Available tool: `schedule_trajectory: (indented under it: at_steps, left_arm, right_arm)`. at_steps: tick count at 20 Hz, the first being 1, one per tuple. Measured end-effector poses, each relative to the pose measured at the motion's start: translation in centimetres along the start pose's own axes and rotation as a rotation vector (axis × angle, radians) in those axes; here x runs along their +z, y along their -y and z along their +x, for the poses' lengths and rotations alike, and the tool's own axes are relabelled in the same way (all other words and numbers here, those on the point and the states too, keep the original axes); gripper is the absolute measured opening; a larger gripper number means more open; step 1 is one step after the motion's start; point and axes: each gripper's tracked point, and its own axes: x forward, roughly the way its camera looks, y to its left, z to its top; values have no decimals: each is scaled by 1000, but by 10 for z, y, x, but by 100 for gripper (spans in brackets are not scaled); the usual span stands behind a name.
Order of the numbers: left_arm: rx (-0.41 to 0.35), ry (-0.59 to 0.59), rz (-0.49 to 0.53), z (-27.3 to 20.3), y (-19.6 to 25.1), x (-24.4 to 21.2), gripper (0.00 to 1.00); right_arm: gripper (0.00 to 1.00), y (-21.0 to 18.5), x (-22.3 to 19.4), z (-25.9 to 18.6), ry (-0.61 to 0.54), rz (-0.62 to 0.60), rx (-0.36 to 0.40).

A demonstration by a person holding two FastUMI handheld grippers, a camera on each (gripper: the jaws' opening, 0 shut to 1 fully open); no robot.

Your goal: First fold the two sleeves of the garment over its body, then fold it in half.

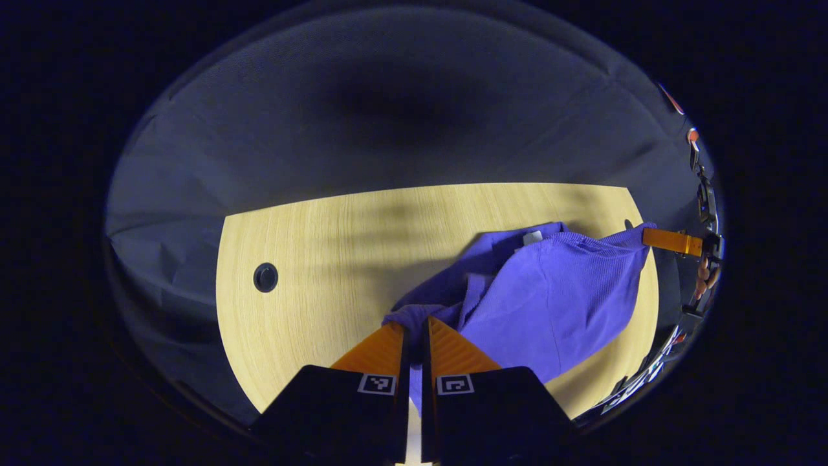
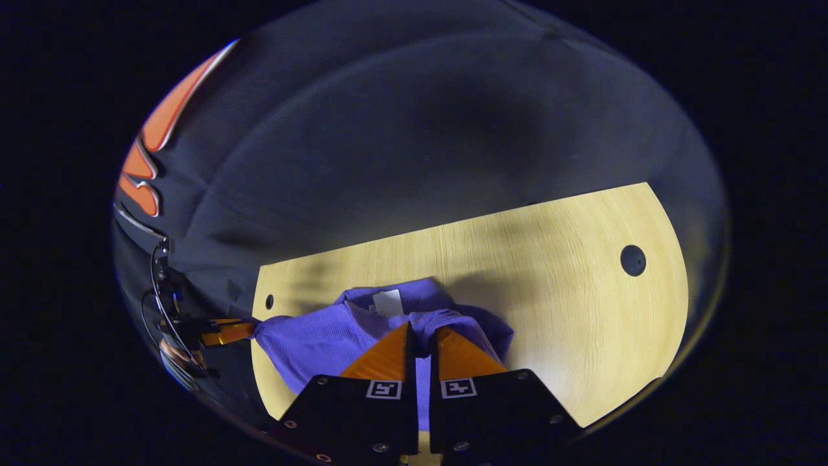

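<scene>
Your left gripper (image 1: 416,323) pinches one edge of the garment (image 1: 550,298), your right gripper (image 2: 422,331) pinches another; both are clenched on cloth. The garment hangs bunched over the table (image 1: 310,259).

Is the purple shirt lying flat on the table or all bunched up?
Bunched up and lifted. The purple shirt hangs in folds between the left gripper and right gripper, each pinching cloth above the table.

We see a pale wood-grain tabletop (image 1: 310,252) with a round dark hole (image 1: 266,277) in it; a purple garment (image 1: 550,304) lies bunched on it, partly lifted.
</scene>
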Motion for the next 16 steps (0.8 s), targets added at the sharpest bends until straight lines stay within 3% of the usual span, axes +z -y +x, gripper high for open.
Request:
schedule_trajectory:
  at_steps: [2, 6, 13, 15, 16]
  left_arm:
    - [35, 40, -1, -3, -14, 8, 9]
    - [146, 184, 38, 2, -41, 35, 15]
    - [92, 284, -51, -1, -31, 45, 20]
    - [66, 311, -80, -2, -20, 49, 26]
    - [54, 336, -83, -2, -14, 53, 38]
  right_arm:
    - [7, 3, 5, 7, 16, 19, 1]
    - [19, 5, 12, 14, 57, 26, 14]
    - [48, 4, 18, -4, 129, 11, 20]
    - [59, 8, 17, -20, 169, -18, 0]
    - [63, 9, 15, -28, 185, -32, -9]
